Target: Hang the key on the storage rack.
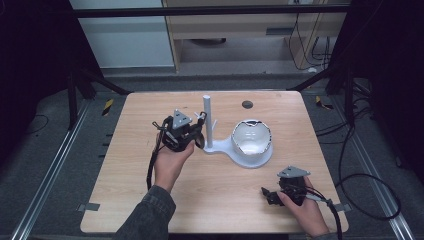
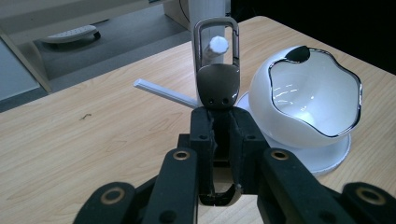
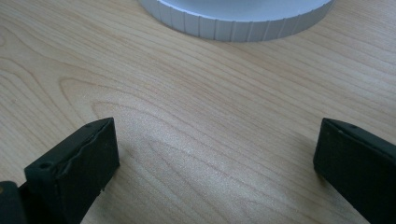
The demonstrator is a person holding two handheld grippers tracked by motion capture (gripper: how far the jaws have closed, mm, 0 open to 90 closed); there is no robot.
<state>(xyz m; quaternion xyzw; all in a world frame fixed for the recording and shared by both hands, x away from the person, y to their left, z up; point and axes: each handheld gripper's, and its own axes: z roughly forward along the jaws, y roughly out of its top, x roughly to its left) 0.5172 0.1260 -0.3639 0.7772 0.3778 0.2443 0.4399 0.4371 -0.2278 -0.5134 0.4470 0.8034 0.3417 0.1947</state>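
My left gripper [image 2: 219, 116] is shut on a dark metal carabiner keyring [image 2: 217, 70], held upright. Its loop frames the tip of a white peg [image 2: 218, 45] that juts from the white stand's post [image 1: 207, 120]. In the high view the left gripper [image 1: 196, 134] sits just left of that post. A white bowl [image 2: 308, 93] with a chrome rim rests on the stand's round base [image 1: 250, 159]. My right gripper [image 3: 215, 154] stands open low over bare wood, near the table's front right [image 1: 272, 196], with the ribbed edge of the base [image 3: 238, 21] ahead of it.
Another thin white peg [image 2: 163, 92] sticks out sideways from the post. A small dark disc [image 1: 247, 104] lies near the table's far edge. Tape marks the front left corner [image 1: 89, 206]. Black frame bars and cables surround the table.
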